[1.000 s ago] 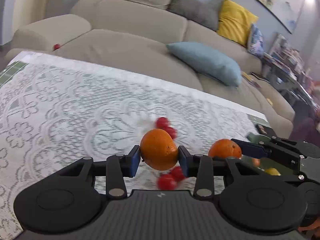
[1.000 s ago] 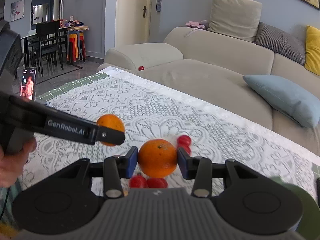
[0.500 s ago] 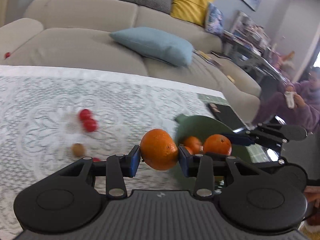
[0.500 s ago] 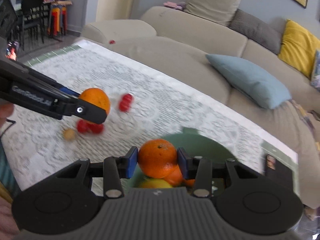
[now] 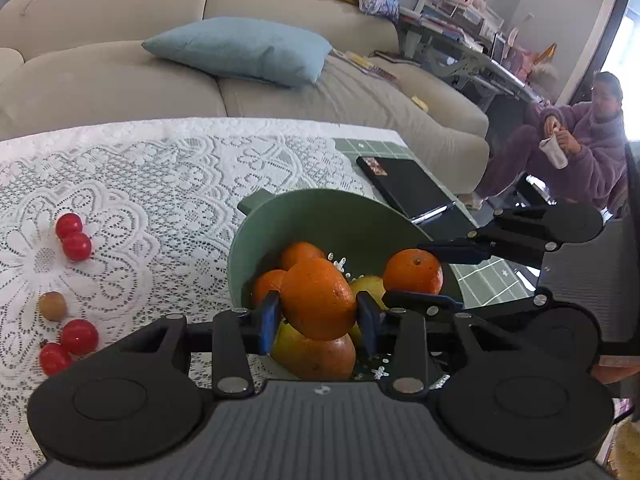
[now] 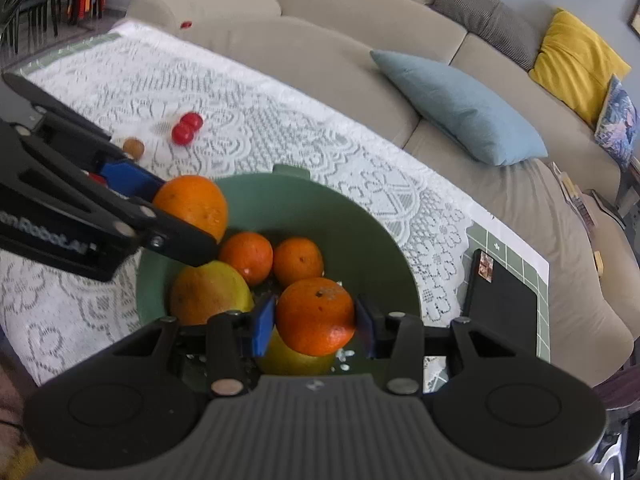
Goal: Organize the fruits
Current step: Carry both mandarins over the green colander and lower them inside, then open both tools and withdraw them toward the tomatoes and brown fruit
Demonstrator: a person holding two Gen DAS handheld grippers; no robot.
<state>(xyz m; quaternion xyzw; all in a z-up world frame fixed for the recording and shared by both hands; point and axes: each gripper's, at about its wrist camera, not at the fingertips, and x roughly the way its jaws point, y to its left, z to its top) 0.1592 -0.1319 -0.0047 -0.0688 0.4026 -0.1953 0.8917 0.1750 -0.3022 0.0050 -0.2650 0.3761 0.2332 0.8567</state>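
Left wrist view: the left claw [image 5: 318, 316] pinches an orange [image 5: 318, 298] between its blue pads, held over the near side of the green bowl [image 5: 320, 212]. Below and beyond it the bowl holds more oranges and a yellowish mango [image 5: 314, 350]. To the right, the right claw [image 5: 416, 278] comes in from the side, pinching a second orange [image 5: 412, 272] above the bowl. Only this view shows all the loose fruit left of the claw on the lace-covered tabletop [image 5: 168, 184]: two pairs of red cherry tomatoes [image 5: 74, 238] and a small brown fruit [image 5: 52, 306].

Right wrist view: the right claw [image 6: 316, 322] grips its orange [image 6: 316, 316] over the bowl's [image 6: 360, 216] near edge, above a yellow fruit [image 6: 292, 358]. The left claw [image 6: 176, 212] reaches in from the left with its orange [image 6: 192, 204] above the bowl's left rim. Here the bowl's inside is plainer: two small oranges [image 6: 272, 258] and the mango [image 6: 210, 292]. A black tablet [image 6: 504, 310] lies right of the bowl.
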